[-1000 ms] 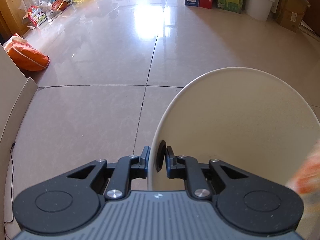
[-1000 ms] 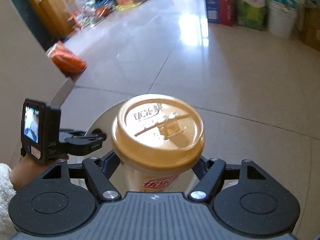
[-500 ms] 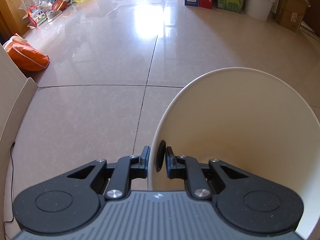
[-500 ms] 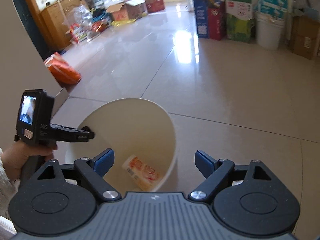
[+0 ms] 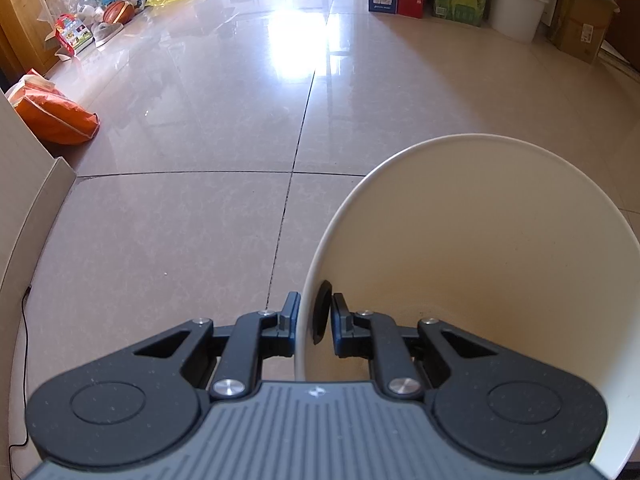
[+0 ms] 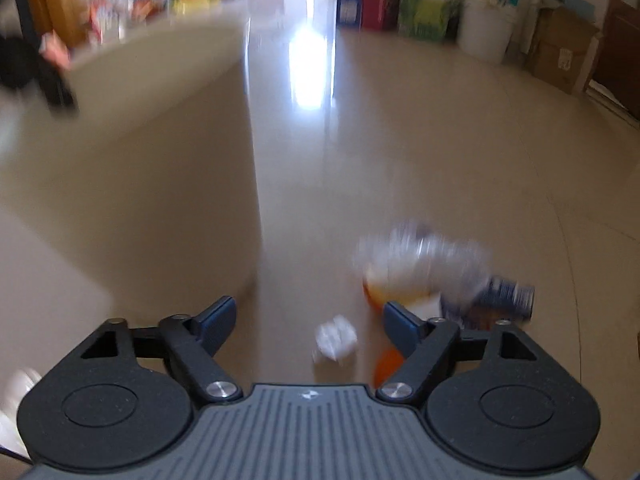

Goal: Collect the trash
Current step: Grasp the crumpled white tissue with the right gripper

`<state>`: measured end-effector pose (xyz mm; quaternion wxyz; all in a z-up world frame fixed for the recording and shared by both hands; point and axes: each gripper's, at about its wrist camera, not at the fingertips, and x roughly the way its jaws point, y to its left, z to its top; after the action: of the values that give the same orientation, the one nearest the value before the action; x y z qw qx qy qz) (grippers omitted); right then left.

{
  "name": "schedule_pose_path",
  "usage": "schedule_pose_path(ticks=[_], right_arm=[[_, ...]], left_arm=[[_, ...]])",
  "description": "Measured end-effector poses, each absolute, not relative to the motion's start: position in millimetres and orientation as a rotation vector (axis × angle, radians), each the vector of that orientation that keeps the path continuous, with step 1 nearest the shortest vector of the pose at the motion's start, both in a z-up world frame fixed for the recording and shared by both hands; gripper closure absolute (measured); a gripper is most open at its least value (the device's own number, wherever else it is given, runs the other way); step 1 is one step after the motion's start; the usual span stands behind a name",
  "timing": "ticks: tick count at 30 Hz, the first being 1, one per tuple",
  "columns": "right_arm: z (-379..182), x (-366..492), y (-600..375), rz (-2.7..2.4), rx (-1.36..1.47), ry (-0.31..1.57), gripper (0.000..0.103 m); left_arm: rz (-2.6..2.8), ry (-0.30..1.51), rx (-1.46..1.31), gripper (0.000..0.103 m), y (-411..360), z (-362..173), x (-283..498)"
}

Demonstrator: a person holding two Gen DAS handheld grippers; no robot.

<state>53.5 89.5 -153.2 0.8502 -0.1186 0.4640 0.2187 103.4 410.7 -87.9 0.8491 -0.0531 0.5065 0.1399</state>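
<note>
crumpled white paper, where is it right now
In the right wrist view the crumpled white paper lies on the floor between the open right gripper fingers, just left of the blurred pile of trash.

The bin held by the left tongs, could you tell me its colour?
Cream bin, clearest in the left wrist view.

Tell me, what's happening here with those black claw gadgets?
A person is picking up litter. The left gripper is clamped on the rim of a cream plastic bin. The right gripper, open and empty, points at a crumpled white paper ball and a blurred plastic bottle on the tiled floor.
</note>
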Motion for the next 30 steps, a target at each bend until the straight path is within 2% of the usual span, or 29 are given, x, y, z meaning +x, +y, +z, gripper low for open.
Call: schedule_pose_path(ticks=[8, 13, 22, 30], right_arm=[[-235.9, 72.8, 92.2, 0.371, -0.26, 1.092, 0.025], [-259.8, 91.4, 91.3, 0.33, -0.215, 1.13, 0.027], [-284.8, 108.8, 96.2, 0.271, -0.187, 1.184, 0.04], [-292.1, 111.5, 101.1, 0.28, -0.244, 1.231, 0.072]], left_arm=[[0.295, 1.067, -0.114, 0.089, 409.9, -86.9, 104.1], [0.294, 1.067, -0.129, 0.089, 413.0, -86.3, 102.6], [0.294, 1.065, -0.133, 0.089, 415.9, -87.5, 101.3], [0.295, 1.066, -0.139, 0.089, 417.7, -87.5, 101.4]])
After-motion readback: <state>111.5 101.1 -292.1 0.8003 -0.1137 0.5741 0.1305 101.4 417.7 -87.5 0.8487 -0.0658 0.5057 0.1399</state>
